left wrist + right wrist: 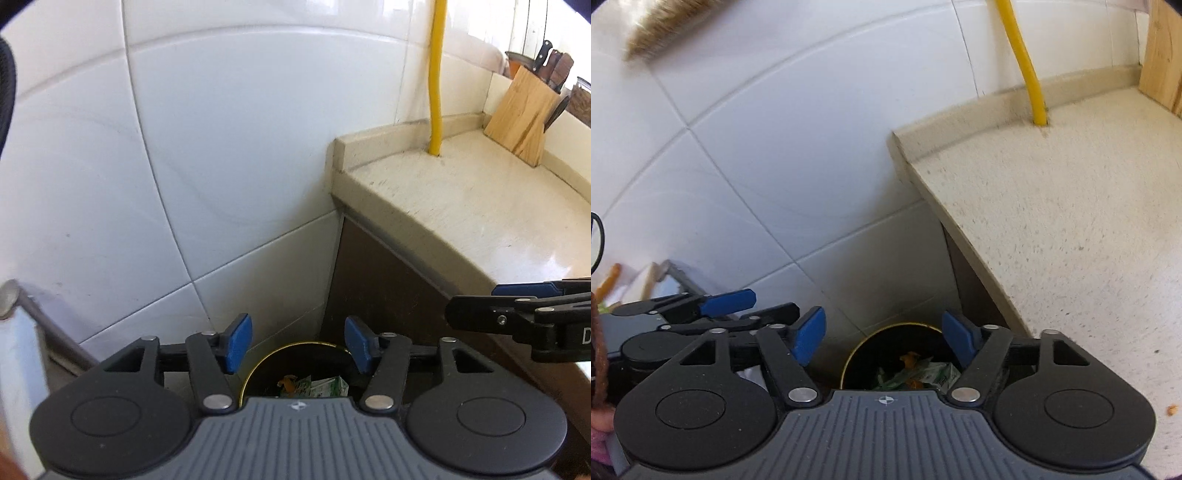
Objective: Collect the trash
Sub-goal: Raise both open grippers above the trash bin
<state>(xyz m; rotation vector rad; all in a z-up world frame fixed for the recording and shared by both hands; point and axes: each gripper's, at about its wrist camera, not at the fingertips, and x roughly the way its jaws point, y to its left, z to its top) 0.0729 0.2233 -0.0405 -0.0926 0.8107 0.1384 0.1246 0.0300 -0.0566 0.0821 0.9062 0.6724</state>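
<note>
A round black bin with a gold rim (295, 345) (886, 328) stands on the floor in the corner between the tiled wall and the counter. Inside it lie green-and-white wrappers (327, 387) (931, 373) and orange scraps (288, 382) (910, 358). My left gripper (298, 347) hangs open above the bin with nothing between its blue pads. My right gripper (884, 341) is open over the same bin, also empty. The right gripper's fingers (480, 314) reach in from the right edge of the left wrist view. The left gripper's blue pads (727, 301) show at the left of the right wrist view.
A speckled beige counter (461, 206) (1071, 221) rises to the right of the bin. A yellow pipe (436, 81) (1027, 66) goes down through it at the wall. A wooden knife block (524, 110) stands at its far end. A small orange crumb (1171, 410) lies on the counter.
</note>
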